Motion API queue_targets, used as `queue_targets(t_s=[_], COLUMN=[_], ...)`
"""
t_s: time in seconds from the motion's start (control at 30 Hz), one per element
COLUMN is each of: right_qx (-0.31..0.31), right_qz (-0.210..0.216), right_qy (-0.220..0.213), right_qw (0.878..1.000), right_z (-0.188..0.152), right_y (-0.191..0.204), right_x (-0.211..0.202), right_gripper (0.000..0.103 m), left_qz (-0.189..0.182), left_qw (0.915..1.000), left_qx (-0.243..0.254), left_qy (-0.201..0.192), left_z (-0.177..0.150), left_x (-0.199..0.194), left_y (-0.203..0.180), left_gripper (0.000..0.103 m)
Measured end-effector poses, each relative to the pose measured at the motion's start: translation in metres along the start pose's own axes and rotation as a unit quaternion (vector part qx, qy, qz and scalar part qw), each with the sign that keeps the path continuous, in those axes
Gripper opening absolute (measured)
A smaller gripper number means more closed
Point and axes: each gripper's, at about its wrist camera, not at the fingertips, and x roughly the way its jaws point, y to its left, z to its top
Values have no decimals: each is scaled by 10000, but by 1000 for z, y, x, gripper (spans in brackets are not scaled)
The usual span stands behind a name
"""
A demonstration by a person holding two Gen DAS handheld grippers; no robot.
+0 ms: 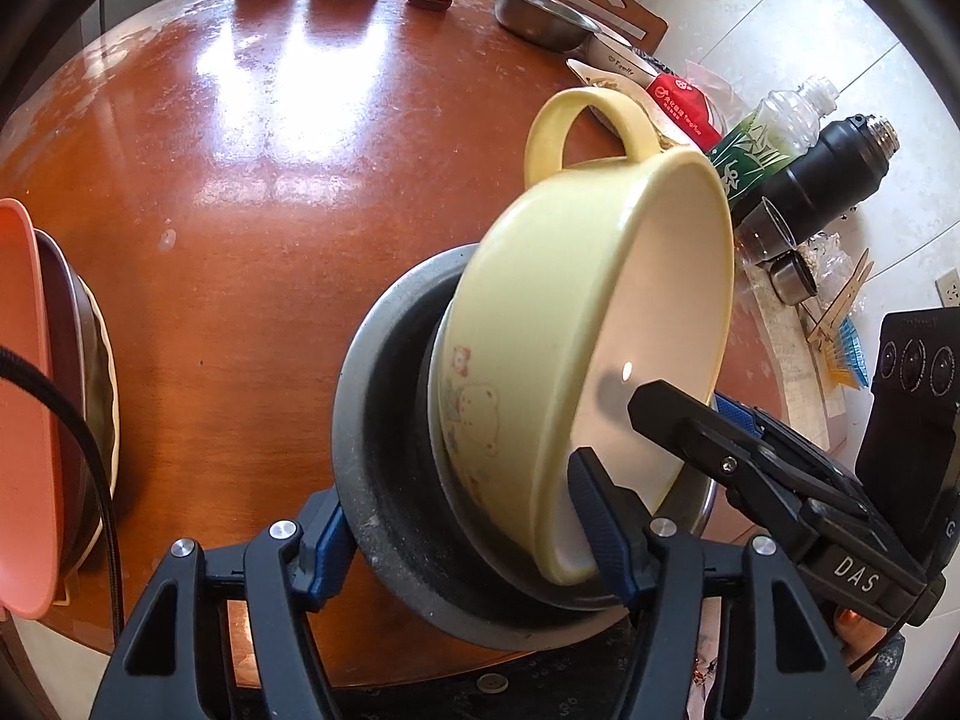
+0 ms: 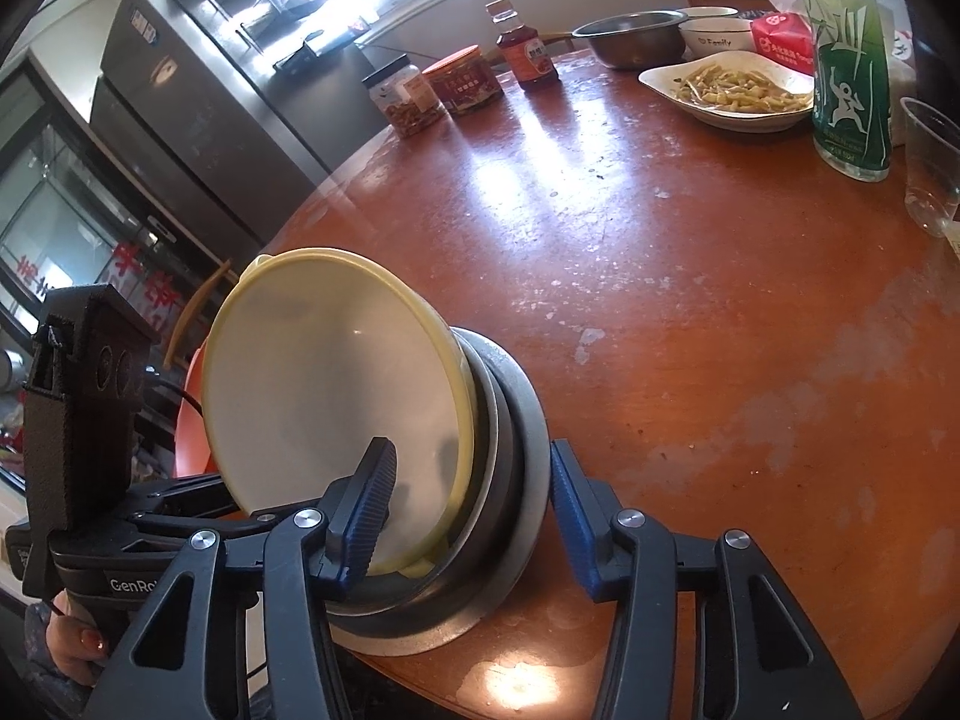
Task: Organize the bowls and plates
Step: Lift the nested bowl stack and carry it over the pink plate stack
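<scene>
A yellow bowl with a loop handle is tilted on edge inside a grey speckled bowl, with a thin steel plate between them. My left gripper clamps the nested stack, one finger outside the grey bowl and one inside the yellow bowl. My right gripper straddles the same stack from the other side; its left pad is inside the yellow bowl and its right pad stands just off the grey rim.
The round brown table carries jars and a sauce bottle at the back, a steel bowl, a plate of food, a green bottle, a plastic cup and a black flask. Pink and dark stacked dishes stand at left.
</scene>
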Motion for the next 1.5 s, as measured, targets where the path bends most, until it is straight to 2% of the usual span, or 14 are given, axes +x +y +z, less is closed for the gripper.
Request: queue_targets(t_s=[0.43, 0.8, 1.5], right_qx=[-189, -525, -1226], right_qz=[104, 192, 573], right_qy=[-253, -294, -239], right_qw=[9994, 9980, 9905], right_z=[18, 36, 58], right_y=[27, 63, 163], right_x=[-15, -13, 28], right_gripper=[53, 53, 53], left_qz=[87, 151, 451], left_qw=[9992, 9976, 9905], left_qx=[115, 10, -370], left_qy=[-379, -680, -1248], left_z=[7, 10, 7], left_x=[-41, -73, -147], left_y=[4, 21, 104], left_gripper=[65, 65, 65])
